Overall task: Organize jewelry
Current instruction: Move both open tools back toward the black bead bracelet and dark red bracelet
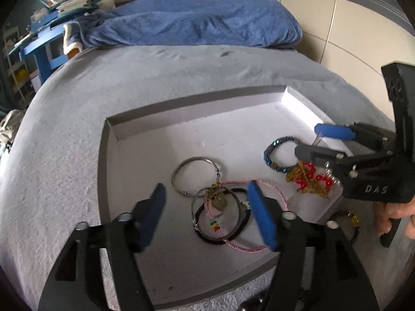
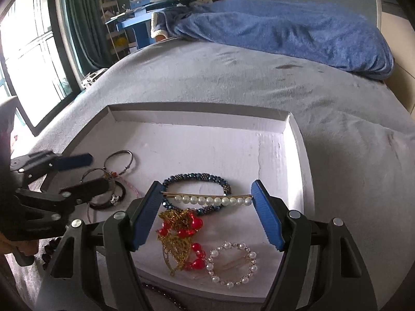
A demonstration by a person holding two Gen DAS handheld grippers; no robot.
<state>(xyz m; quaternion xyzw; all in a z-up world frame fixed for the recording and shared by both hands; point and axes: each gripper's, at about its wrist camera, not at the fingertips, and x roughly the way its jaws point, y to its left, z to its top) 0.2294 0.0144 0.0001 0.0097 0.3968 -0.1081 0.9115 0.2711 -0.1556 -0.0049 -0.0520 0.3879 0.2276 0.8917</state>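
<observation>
A shallow white box [image 1: 145, 129] [image 2: 197, 127] lies on the grey bed and holds jewelry. My left gripper [image 1: 207, 217] is open above silver bangles [image 1: 197, 176], a black band and a pink cord [image 1: 272, 194]. My right gripper [image 2: 205, 212] is open; a pearl hair pin [image 2: 207, 199] spans the gap between its pads, over a blue beaded bracelet [image 2: 197, 178]. Whether the pads touch the pin is unclear. A gold chain with red beads [image 2: 181, 230] and a round pearl clip [image 2: 233, 264] lie below. The right gripper also shows in the left wrist view [image 1: 311, 140].
A blue blanket [image 1: 197, 20] lies at the bed's far end. A dark beaded piece [image 1: 347, 220] lies outside the box at its front right corner. A blue desk with books [image 2: 145, 13] and a window [image 2: 26, 51] stand to the left. A wardrobe [image 1: 350, 26] is on the right.
</observation>
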